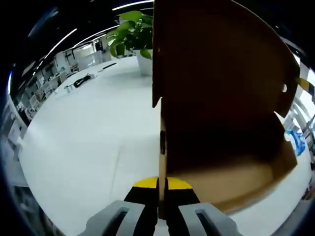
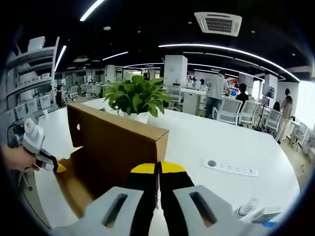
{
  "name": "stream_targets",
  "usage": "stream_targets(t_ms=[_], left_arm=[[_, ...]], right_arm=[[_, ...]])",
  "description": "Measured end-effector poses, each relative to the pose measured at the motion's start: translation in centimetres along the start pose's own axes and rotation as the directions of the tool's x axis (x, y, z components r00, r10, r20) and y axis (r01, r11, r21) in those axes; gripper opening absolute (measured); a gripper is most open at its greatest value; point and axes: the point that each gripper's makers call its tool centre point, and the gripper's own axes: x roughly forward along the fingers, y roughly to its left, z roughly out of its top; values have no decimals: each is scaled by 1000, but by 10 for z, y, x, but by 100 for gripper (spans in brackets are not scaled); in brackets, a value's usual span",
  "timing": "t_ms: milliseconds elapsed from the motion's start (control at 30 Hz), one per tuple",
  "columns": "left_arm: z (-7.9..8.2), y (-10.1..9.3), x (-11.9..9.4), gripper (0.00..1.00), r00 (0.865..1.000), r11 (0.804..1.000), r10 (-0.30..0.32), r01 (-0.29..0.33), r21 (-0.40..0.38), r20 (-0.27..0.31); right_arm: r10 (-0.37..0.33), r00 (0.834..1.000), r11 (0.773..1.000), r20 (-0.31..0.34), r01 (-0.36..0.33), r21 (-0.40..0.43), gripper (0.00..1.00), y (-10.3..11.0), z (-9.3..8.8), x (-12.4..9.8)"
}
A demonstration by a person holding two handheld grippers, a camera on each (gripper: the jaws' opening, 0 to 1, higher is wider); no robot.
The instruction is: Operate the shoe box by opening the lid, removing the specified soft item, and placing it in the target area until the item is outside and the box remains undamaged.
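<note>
The brown cardboard shoe box (image 1: 221, 98) stands open on the white table (image 1: 83, 142), its big panel raised and its inside in shadow. My left gripper (image 1: 162, 184) is shut on the box's near cardboard edge, which runs straight up between the yellow-tipped jaws. From the other end, the box (image 2: 113, 142) shows a raised panel with a small round hole. My right gripper (image 2: 158, 169) is shut at the box's near corner edge. A hand holds the left gripper (image 2: 58, 167) at the box's far end. A yellow tip of the right gripper (image 1: 303, 83) shows at the box's far edge.
A potted green plant (image 2: 137, 98) stands on the table just behind the box. A white power strip (image 2: 231, 168) lies to the right and dark cables (image 1: 81, 79) lie far off. People and office chairs (image 2: 231, 108) are beyond the table (image 2: 206, 142).
</note>
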Motion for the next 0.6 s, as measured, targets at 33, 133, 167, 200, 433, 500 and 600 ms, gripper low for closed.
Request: stream_targets(t_ms=[33,133,167,200,433,500,600], left_arm=[[0,0,0,2,1000,1000,-1,1,1,0],[1,1,2,2,1000,1000,-1,1,2,1],[1,1,2,2,1000,1000,-1,1,2,1],[0,1,2,2,1000,1000,0,0,2,2],[1,2,2,2,1000,1000,-2,2,3,5],[1,2,2,2,1000,1000,-3,3,2,7],[0,1,1,3,1000,1000,-4,4,-1,9]], right_arm=[[0,1000,1000,1,0,-6,0,1,-1,-2],[0,1000,1000,1,0,1,0,3,-4,-6],[0,1000,1000,-1,0,3,0,4,-4,-7],[0,1000,1000,-2,0,5,0,4,-5,-8],[-2,1000,1000,-12,2,1,0,9,-10,-17],[-2,1000,1000,-15,2,-3,0,11,-12,-18],[-1,1000,1000,-21,0,-15,0,13,-16,-22]])
